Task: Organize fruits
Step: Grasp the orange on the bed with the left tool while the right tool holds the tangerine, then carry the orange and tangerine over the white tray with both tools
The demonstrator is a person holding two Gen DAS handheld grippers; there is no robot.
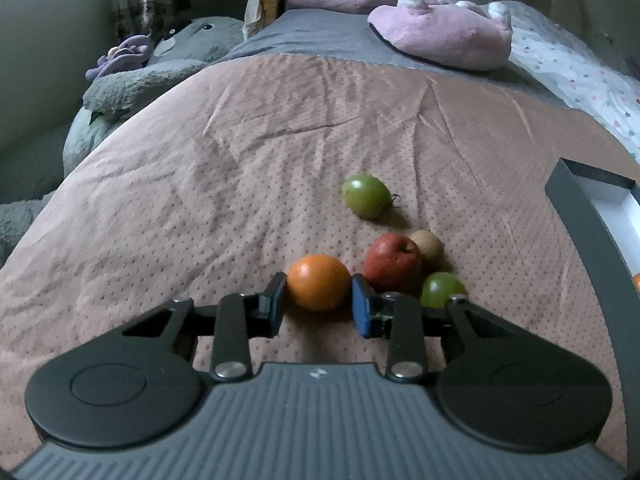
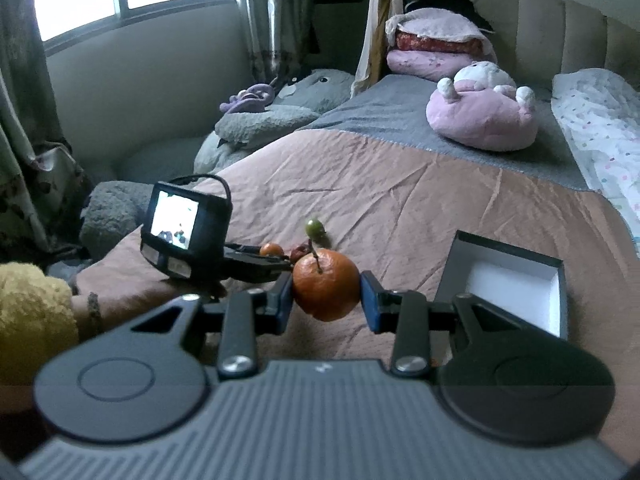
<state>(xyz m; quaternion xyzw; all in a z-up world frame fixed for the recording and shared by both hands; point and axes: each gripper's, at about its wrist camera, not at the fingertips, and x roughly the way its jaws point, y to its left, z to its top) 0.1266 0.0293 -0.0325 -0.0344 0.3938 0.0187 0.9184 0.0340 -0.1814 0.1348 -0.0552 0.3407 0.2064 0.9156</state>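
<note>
Nearest us, our left gripper [image 1: 319, 298] clasps an orange [image 1: 319, 282] lying on the pink bedspread [image 1: 200, 184]; our right gripper [image 2: 326, 294] grips a stemmed tangerine [image 2: 326, 290] lifted beside the open box [image 2: 516, 280]; an apple [image 1: 392, 266] sits close

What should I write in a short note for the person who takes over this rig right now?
Left gripper: closed on a smooth orange that lies on the bedspread.
Right gripper: shut on a stemmed orange, held above the bedspread.
Dark box: open, to the right; an orange thing shows at its edge.
On the bedspread: red apple, brown fruit, two green fruits.
Left: box both oranges, then the four loose fruits.
</note>
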